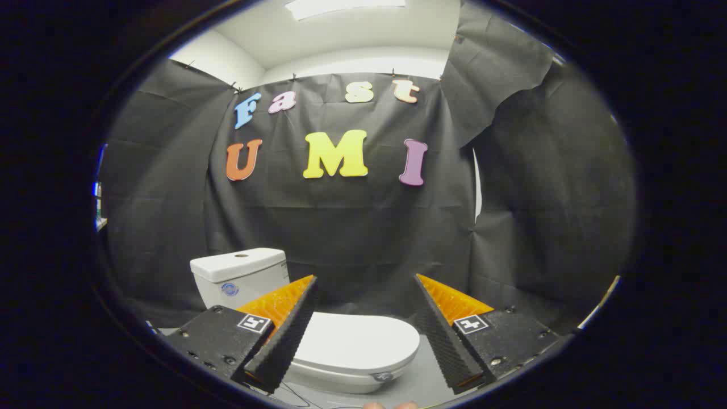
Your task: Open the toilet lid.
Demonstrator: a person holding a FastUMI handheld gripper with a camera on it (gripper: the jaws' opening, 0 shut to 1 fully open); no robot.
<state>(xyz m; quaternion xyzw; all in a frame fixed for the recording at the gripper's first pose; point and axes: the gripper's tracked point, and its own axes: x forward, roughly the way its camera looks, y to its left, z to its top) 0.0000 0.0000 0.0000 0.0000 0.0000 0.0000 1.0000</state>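
A white toilet stands on the floor below and ahead of me, seen from its side. Its lid [355, 339] lies flat and closed over the bowl, showing between my two fingers and lower than them. The white tank [238, 275] rises behind the left finger, against the black cloth wall. My gripper [366, 279] is open, its fingers spread wide with nothing between them, held above the lid and apart from it.
Black cloth walls [352, 227] close the booth behind and to both sides of the toilet. Grey floor [417, 383] shows to the right of the bowl. Thin cables lie on the floor by the bowl's base. A person's fingertips [389, 405] show below the fingers.
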